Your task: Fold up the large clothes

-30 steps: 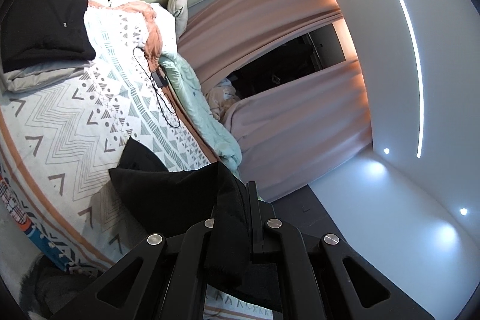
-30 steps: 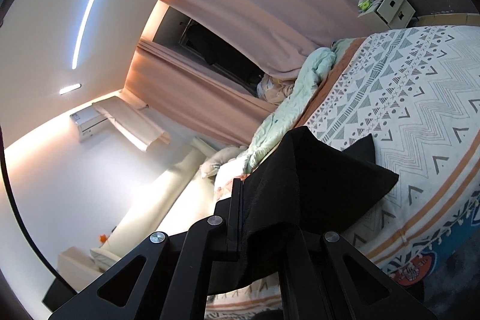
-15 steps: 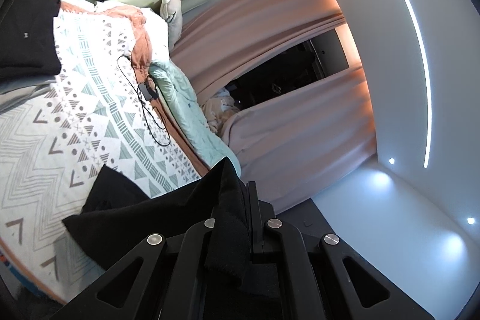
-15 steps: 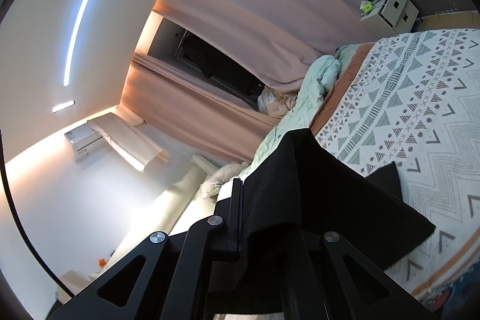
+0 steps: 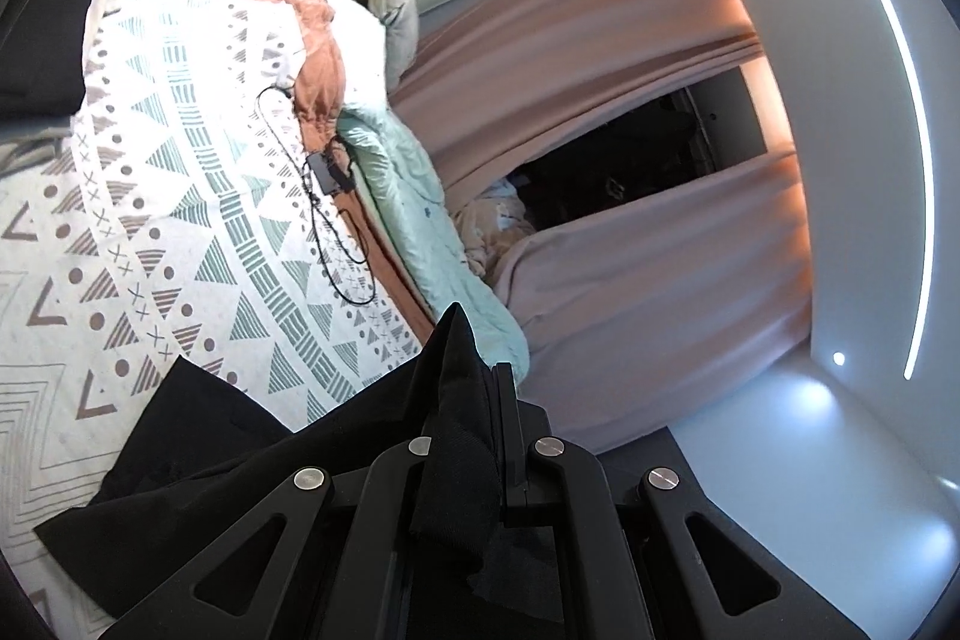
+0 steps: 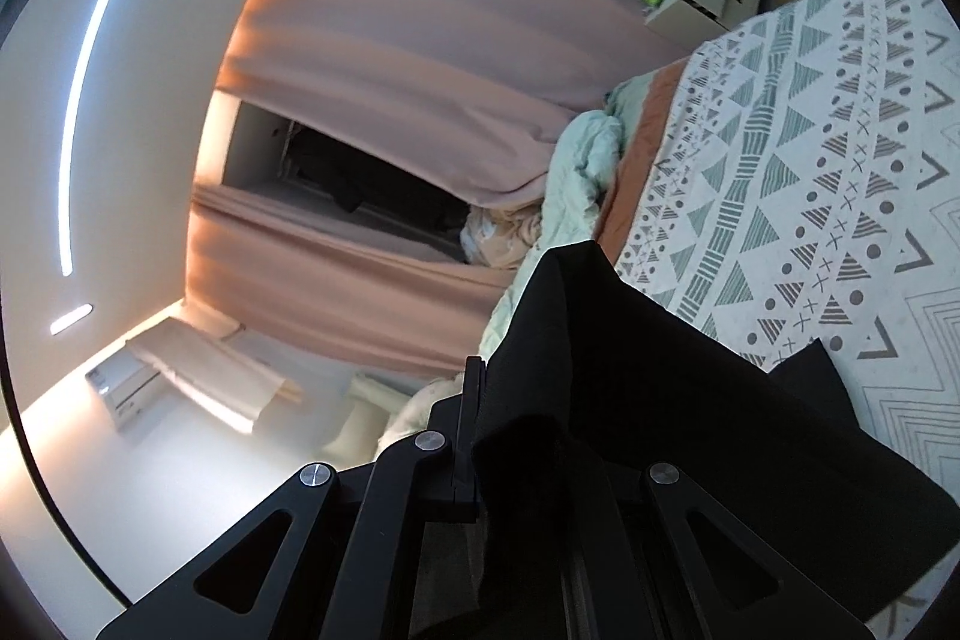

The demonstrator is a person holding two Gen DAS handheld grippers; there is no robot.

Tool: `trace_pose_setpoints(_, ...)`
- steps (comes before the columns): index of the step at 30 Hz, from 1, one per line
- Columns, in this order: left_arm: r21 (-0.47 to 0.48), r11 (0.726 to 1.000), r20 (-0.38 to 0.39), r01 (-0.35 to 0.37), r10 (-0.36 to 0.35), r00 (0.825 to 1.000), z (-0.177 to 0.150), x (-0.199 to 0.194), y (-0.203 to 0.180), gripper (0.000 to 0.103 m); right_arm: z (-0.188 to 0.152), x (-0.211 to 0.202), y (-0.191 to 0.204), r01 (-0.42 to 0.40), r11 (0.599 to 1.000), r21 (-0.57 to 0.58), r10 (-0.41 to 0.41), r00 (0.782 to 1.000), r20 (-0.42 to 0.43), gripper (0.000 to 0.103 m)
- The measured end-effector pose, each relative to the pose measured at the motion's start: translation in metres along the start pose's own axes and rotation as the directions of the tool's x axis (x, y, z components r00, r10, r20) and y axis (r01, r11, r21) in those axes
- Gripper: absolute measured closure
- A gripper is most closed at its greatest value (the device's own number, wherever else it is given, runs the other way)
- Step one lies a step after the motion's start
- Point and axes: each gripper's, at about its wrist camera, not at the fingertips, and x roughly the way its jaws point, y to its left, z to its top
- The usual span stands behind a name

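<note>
Both claws, left (image 5: 489, 400) and right (image 6: 480, 400), clenched on black garment (image 5: 252, 484) edge above bedspread (image 5: 180, 232).

My left gripper (image 5: 492, 400) has its jaws clamped on a bunched corner of the black garment (image 5: 252, 466), which trails down to the left across the patterned bedspread (image 5: 180, 196). A black cable with a small box (image 5: 329, 175) lies on that bedspread beside a rust-orange blanket (image 5: 318, 58). Mint quilt (image 5: 420, 214) along the bed's edge, pink curtains (image 5: 600, 112) beyond.
</note>
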Motion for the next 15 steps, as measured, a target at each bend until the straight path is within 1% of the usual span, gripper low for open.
trace_pose_setpoints(5, -0.048, 0.998, 0.002, -0.037, 0.037, 0.999, -0.001, 0.043, 0.023, 0.100, 0.003, 0.043, -0.026, 0.066, 0.996, 0.062, -0.066, 0.998, 0.005, 0.100)
trace_pose_setpoints(9, -0.064, 0.993, 0.002, -0.098, 0.099, 0.995, -0.008, 0.073, 0.047, 0.100, 0.002, 0.067, -0.042, 0.119, 0.991, 0.061, -0.119, 0.993, 0.006, 0.100)
trace_pose_setpoints(12, -0.058, 0.988, -0.016, -0.141, 0.141, 0.990, -0.017, 0.094, 0.072, 0.100, -0.002, 0.084, -0.062, 0.153, 0.988, 0.031, -0.153, 0.988, -0.018, 0.100)
trace_pose_setpoints(15, -0.085, 0.978, -0.053, -0.191, 0.186, 0.981, -0.026, 0.111, 0.100, 0.100, -0.006, 0.098, -0.088, 0.208, 0.977, 0.044, -0.205, 0.977, -0.059, 0.100)
